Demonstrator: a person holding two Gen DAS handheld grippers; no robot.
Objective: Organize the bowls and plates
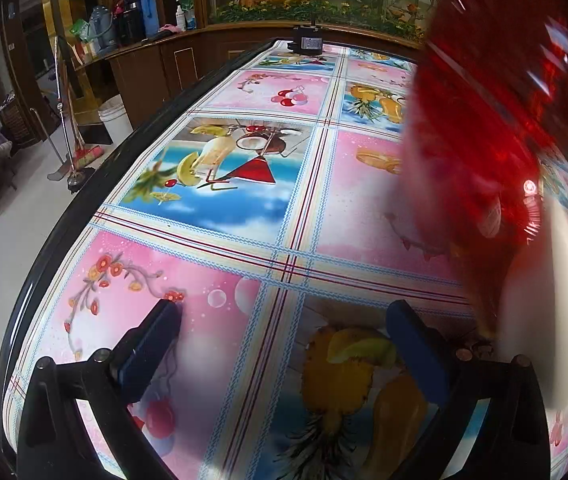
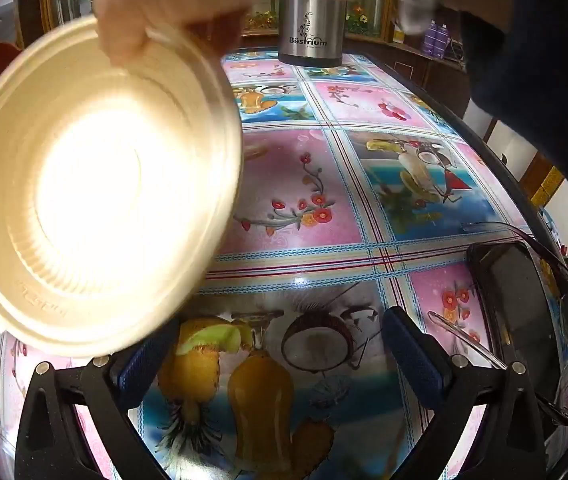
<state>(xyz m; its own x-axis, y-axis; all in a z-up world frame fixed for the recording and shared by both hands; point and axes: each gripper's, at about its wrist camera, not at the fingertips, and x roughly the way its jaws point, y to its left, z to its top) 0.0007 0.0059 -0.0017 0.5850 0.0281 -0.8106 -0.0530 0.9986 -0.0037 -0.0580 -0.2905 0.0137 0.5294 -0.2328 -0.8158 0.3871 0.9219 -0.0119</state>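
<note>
A: The table (image 2: pixel 323 272) is mostly bare. Where's the work?

B: A bare hand (image 2: pixel 156 4) holds a cream bowl (image 2: pixel 96 184) tilted above the near left; a red bowl (image 1: pixel 483 120) hangs blurred at the right of the left view.

A: And the grippers?

B: The left gripper (image 1: pixel 284 320) and right gripper (image 2: pixel 280 328) both stand with jaws apart, holding nothing.

A: Advice?

B: Wait until the bowl rests flat, then pinch its rim squarely, clear of the glasses (image 2: pixel 543 320) and flask (image 2: pixel 311 26).
</note>
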